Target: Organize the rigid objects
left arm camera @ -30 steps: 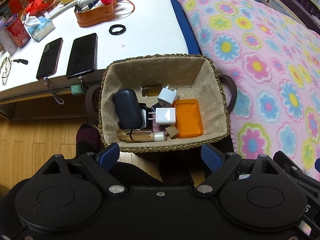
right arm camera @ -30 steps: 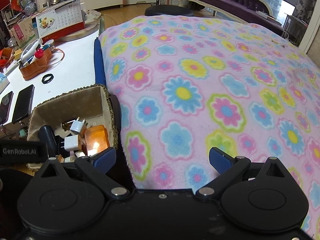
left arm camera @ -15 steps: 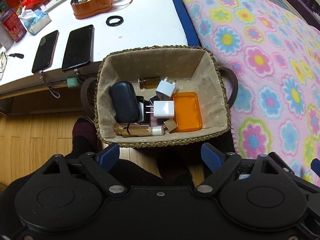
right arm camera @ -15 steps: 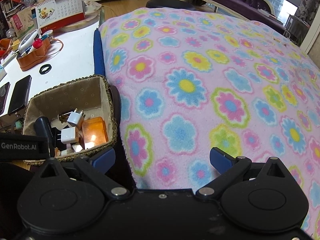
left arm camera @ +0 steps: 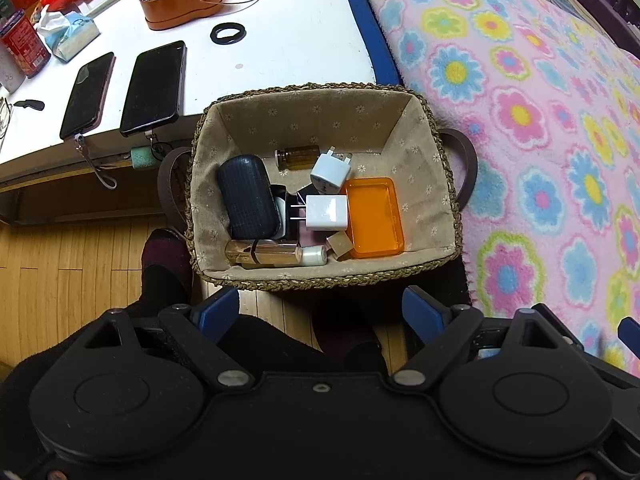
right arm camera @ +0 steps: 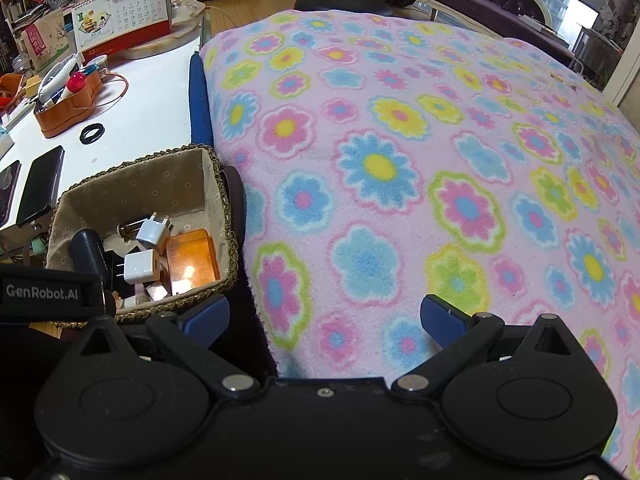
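**All the small things in the basket, blanket bare**

Largest first: the blanket spreads flowered and bare to the right of the basket, with nothing lying on it as far as I see. The white table sits beyond the basket, holding two phones, a ring and other clutter.

The basket itself rests between table and blanket. Inside it, the orange tray lies against the right wall; the dark case lies toward the left wall. Between them sit two white chargers, one behind the other. A brown vial lies toward the far wall, and a gold tube along the near wall.

My left gripper hangs just short of the basket's near rim, jaws spread, holding nothing. My right gripper hangs over the blanket's near edge, jaws also spread and empty.

This fits two readings: the pieces are gathered and the sorting is finished, or they wait here to be laid out on the blanket. I cannot tell which.
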A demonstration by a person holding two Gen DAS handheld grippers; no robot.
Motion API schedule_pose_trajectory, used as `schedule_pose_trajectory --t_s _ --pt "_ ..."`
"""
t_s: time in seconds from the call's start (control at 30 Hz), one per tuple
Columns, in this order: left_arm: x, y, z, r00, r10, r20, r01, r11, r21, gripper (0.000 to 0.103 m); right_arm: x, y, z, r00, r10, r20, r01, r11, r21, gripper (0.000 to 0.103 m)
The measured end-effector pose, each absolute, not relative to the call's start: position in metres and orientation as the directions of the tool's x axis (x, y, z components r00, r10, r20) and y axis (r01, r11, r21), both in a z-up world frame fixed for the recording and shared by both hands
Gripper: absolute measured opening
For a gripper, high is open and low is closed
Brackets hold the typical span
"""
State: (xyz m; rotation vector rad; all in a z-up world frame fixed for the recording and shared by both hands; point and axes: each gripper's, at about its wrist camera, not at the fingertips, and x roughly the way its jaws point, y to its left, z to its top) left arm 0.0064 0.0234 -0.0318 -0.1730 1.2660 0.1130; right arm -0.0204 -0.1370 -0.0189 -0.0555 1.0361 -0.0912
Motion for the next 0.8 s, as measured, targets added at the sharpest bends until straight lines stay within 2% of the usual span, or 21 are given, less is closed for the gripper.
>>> schedule_pose_trajectory --t_s 0.8 --pt "0.0053 0.0224 -0.0309 0.298 0.000 -0.955 -0.171 0.984 -0.054 0.085 -0.0234 -0.1375 -0.0212 0.504 -0.093 -0.859 0.043 0.996 -0.082 0.103"
